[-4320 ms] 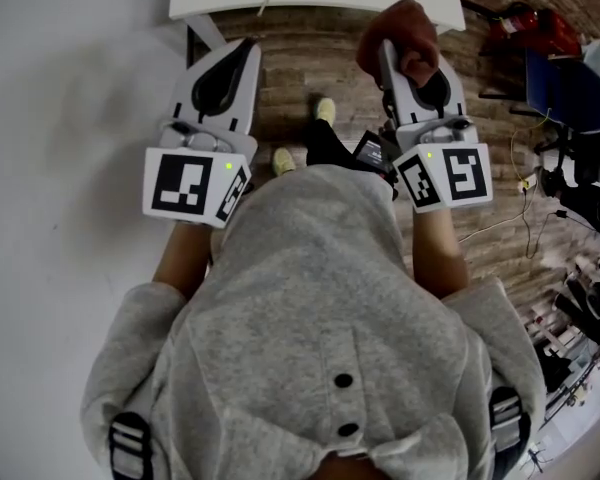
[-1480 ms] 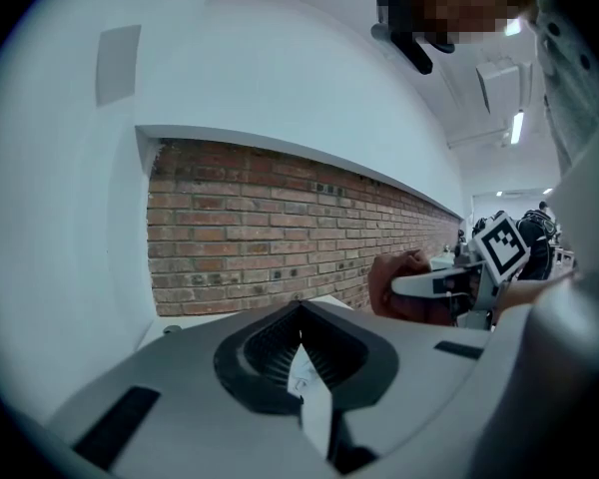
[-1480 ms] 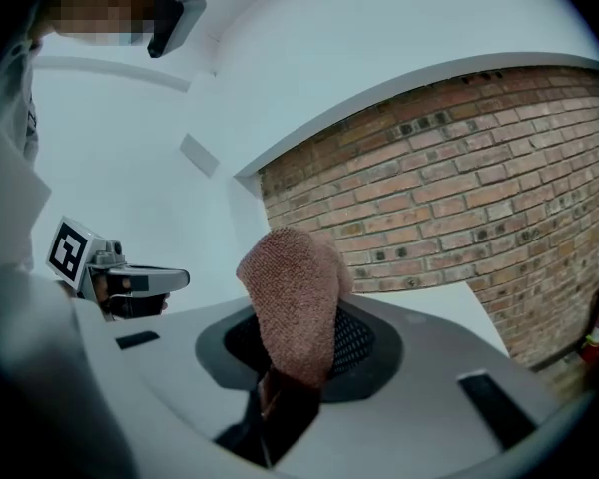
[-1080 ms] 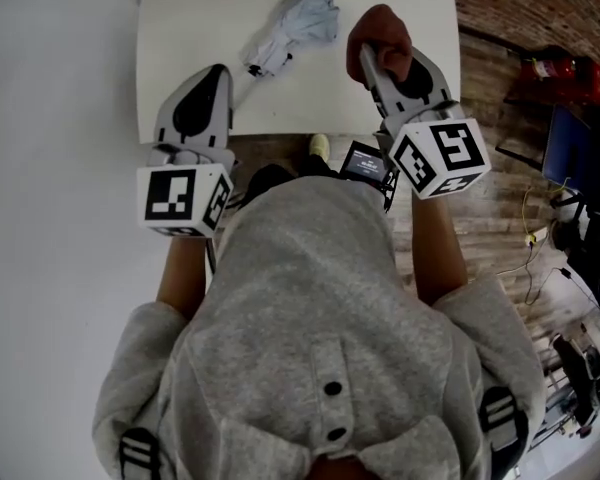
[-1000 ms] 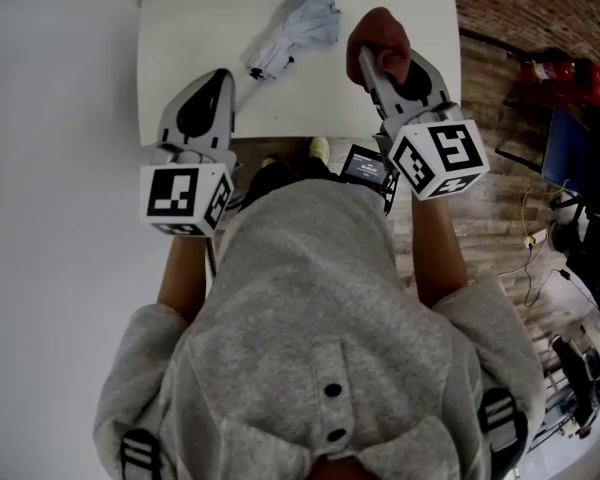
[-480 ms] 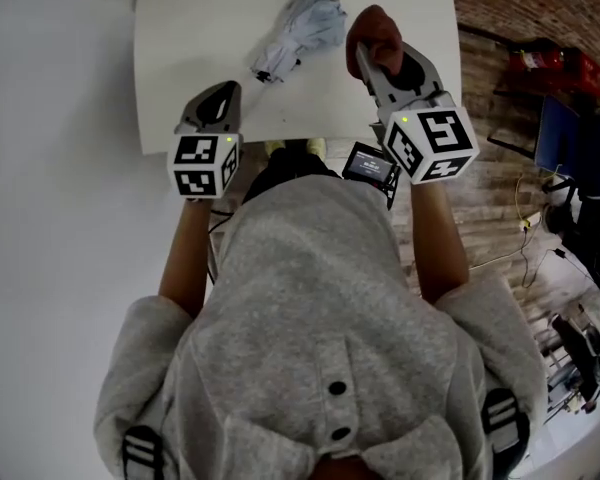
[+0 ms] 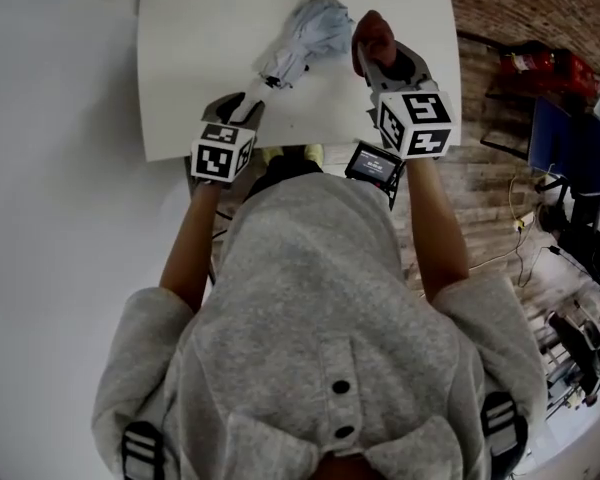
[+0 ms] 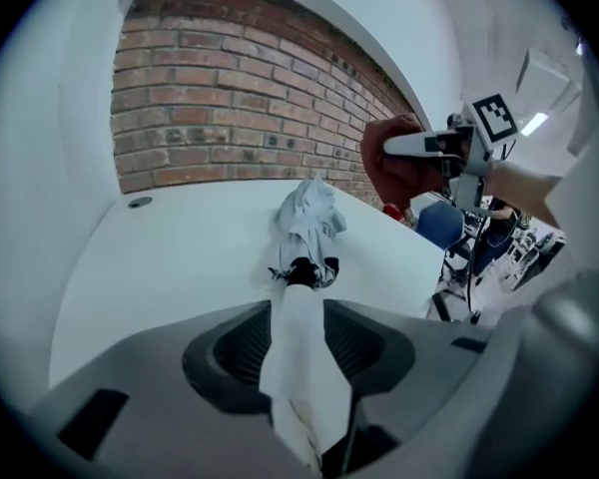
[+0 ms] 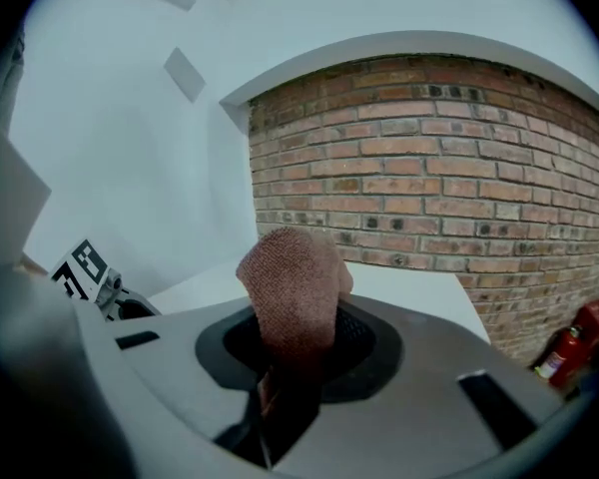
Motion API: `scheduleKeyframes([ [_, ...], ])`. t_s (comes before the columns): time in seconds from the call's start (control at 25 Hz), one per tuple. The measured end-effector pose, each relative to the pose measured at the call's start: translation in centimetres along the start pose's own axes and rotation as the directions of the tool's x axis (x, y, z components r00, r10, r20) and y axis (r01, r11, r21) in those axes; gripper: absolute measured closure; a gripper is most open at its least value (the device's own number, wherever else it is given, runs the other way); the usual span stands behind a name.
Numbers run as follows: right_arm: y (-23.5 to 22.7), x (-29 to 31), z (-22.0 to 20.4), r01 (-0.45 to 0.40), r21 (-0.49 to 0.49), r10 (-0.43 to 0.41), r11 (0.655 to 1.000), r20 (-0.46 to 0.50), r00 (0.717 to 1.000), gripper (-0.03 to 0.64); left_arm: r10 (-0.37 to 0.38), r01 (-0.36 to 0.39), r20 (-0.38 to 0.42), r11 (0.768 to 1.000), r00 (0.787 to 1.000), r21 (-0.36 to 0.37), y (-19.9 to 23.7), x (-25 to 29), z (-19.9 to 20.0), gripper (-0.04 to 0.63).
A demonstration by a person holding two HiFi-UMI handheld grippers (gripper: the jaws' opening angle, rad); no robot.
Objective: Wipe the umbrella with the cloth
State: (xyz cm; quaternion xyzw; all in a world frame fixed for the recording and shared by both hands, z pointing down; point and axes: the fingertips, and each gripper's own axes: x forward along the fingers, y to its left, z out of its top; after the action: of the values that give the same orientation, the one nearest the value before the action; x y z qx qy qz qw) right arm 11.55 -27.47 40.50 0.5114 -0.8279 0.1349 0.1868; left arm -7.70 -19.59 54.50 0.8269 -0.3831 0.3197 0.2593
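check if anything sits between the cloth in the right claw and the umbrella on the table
nothing visible does. in the head view the cloth gripped by the right claw is close beside the umbrella at its bunched end, above the white table, with no object between them

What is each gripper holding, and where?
Right gripper pinches the cloth by one end. Left gripper, jaws just opening, straddles the umbrella handle without gripping.
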Motion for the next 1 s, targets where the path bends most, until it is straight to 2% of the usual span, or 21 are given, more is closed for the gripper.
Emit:
scheduleKeyframes([
  [0.12,-0.5,1.6,-1.5,0.031,-0.04,-0.032,0.999,-0.039,0.999,0.517,-0.015,0.016,-0.044,0.999,0.999,0.029,0.1,1.3,-1.1,0.398],
  [0.24,-1.3,2.9,-2.8,0.046,-0.021,-0.048,0.999,-0.075,0.996,0.517,-0.032,0.035,-0.078,0.998,0.996,0.043,-0.2,2.3,-1.9,0.356],
  [0.44,-2.9,4.6,-4.4,0.091,-0.004,-0.091,0.996,-0.115,0.989,0.517,-0.023,0.032,-0.129,0.997,0.991,0.067,-0.2,3.4,-3.3,0.351],
  [0.56,-3.6,5.9,-4.3,0.113,-0.01,-0.113,0.994,-0.12,0.986,0.517,-0.012,0.024,-0.132,0.996,0.991,0.086,-0.1,4.0,-3.6,0.351],
  [0.76,-3.4,7.8,-2.5,0.114,-0.057,-0.12,0.992,-0.116,0.986,0.517,0.023,-0.005,-0.139,0.992,0.99,0.125,0.1,3.7,-3.5,0.351],
  [1.0,-3.0,9.9,-1.9,0.095,-0.116,-0.112,0.989,-0.152,0.982,0.517,0.012,0.015,-0.152,0.985,0.988,0.172,-0.6,3.8,-2.5,0.353],
])
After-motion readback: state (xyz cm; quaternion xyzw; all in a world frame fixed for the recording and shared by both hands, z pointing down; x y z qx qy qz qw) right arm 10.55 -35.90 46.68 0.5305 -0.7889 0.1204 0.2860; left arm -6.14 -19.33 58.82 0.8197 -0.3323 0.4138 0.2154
